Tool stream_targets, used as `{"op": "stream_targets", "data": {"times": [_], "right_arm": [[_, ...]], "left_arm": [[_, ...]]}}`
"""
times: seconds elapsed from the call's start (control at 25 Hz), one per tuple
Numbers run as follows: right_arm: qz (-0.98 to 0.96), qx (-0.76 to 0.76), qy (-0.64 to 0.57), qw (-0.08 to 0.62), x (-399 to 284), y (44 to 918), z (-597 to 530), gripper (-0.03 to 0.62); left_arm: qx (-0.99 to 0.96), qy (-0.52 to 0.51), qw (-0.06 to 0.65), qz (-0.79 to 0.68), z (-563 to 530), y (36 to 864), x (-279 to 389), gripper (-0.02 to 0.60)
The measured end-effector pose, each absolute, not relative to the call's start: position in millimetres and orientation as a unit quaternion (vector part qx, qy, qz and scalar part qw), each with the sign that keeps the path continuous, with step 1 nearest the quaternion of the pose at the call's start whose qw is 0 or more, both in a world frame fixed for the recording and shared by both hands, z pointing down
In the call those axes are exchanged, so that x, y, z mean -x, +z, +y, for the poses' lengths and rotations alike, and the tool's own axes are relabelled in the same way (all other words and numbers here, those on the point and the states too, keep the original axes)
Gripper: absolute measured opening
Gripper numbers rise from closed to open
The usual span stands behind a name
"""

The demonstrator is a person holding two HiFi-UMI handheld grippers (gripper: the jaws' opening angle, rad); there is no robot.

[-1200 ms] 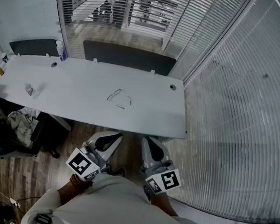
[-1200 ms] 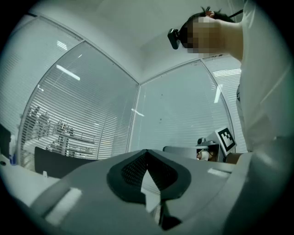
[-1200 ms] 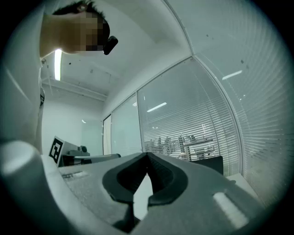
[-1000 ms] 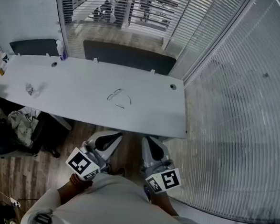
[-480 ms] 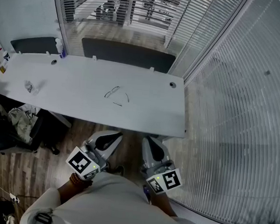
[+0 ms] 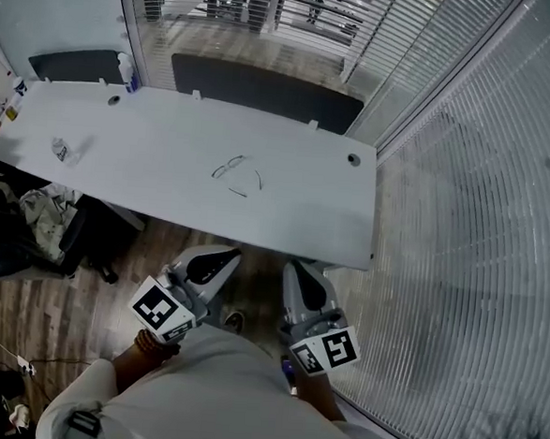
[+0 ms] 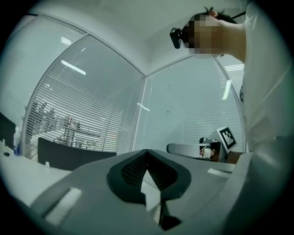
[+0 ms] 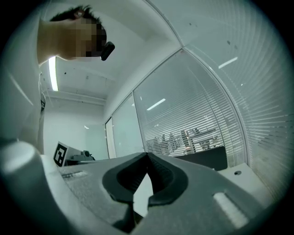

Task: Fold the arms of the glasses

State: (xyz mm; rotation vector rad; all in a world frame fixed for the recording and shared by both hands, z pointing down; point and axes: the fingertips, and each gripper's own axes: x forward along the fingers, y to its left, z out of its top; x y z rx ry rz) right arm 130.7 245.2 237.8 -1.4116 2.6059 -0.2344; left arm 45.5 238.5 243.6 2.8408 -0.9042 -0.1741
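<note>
White desk (image 6: 165,183) bears the glasses (image 6: 230,168), arms unfolded.

Head view against a second earlier: the left gripper (image 6: 218,257) and right gripper (image 6: 300,267) have edged forward toward the counter (image 6: 148,149). The camera has shifted, so the glasses (image 6: 238,177) appear slightly higher in frame.

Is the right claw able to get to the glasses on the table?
Probably yes, with a reach forward. The right claw, shut and empty, hangs short of the white table, and the thin wire-framed glasses lie mid-table with nothing in between.
</note>
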Motion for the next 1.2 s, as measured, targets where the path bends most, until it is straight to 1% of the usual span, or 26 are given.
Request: {"op": "stream_targets", "data": {"times": [0.2, 0.72, 0.96, 1.2], "right_arm": [[0.875, 0.472, -0.079, 0.077, -115.4, 247.1, 204.3, 0.000], [0.876, 0.476, -0.054, 0.052, -51.8, 238.8, 25.8, 0.000], [0.876, 0.478, -0.050, 0.048, -46.2, 235.5, -22.4, 0.000], [0.878, 0.475, -0.061, 0.027, -58.0, 241.4, -47.5, 0.000]], "left_arm": [[-0.945, -0.061, 0.081, -0.311, 195.3, 254.3, -26.8, 0.003], [-0.953, -0.067, 0.070, -0.288, 23.3, 250.3, 24.4, 0.003], [-0.955, -0.065, 0.060, -0.285, -28.1, 245.5, 28.6, 0.003], [-0.949, -0.060, 0.086, -0.298, -57.0, 254.3, 17.6, 0.003]]}}
